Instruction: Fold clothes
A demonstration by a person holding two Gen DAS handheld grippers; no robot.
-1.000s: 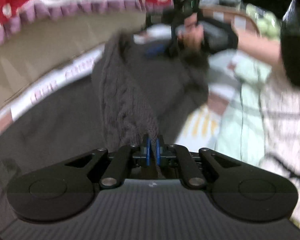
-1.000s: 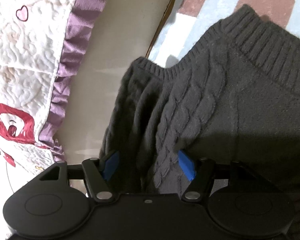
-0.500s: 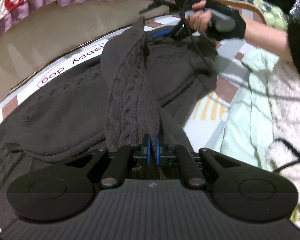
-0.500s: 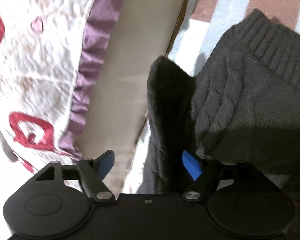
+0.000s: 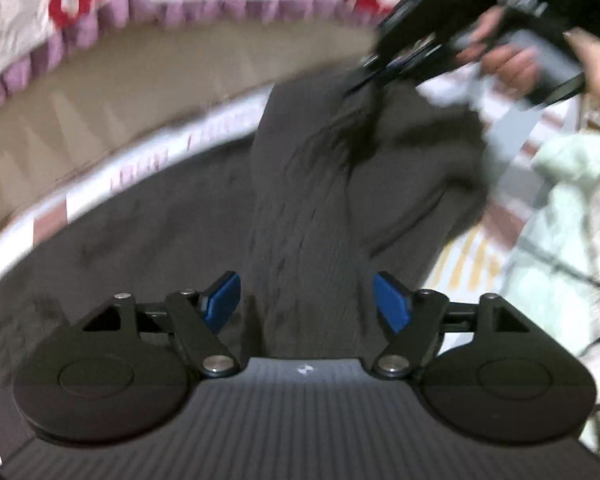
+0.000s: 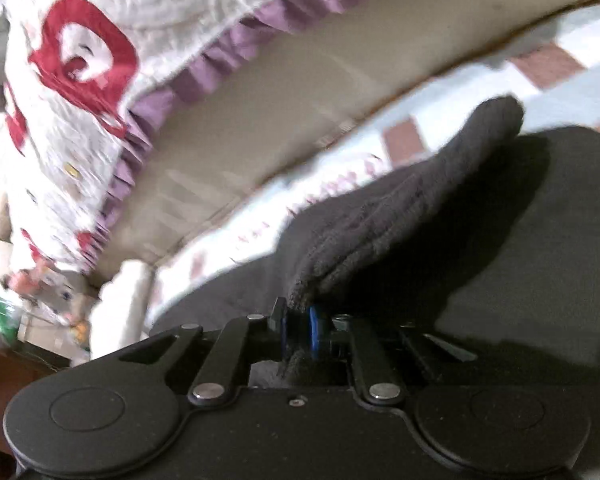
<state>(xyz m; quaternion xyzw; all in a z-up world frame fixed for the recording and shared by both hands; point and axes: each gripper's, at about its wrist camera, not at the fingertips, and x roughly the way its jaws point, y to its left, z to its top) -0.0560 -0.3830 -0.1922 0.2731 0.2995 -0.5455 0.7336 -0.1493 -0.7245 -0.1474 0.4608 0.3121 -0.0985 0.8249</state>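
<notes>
A dark grey cable-knit sweater [image 5: 300, 208] lies spread on the patterned bed sheet [image 5: 484, 256]. A raised fold of it runs from my left gripper [image 5: 306, 300] up toward the other gripper. My left gripper is open, its blue pads [image 5: 222, 298] standing either side of the fold without pressing it. In the right wrist view my right gripper [image 6: 298, 330] is shut on a sweater edge [image 6: 400, 208], which lifts away from it in a ridge. The left wrist view shows that right gripper [image 5: 384, 68] held by a hand [image 5: 508, 60] at the far end of the fold.
A white quilt [image 6: 112, 92] with red motifs and a purple frill hangs over the beige bed side [image 6: 300, 92] beyond the sweater. A pale green garment [image 5: 556, 208] lies to the right on the sheet. Cluttered items [image 6: 32, 304] sit at far left.
My left gripper has opened and let go of the sweater fold. My right gripper, open earlier, has shut on the sweater edge and pulled it up. Both views are motion-blurred.
</notes>
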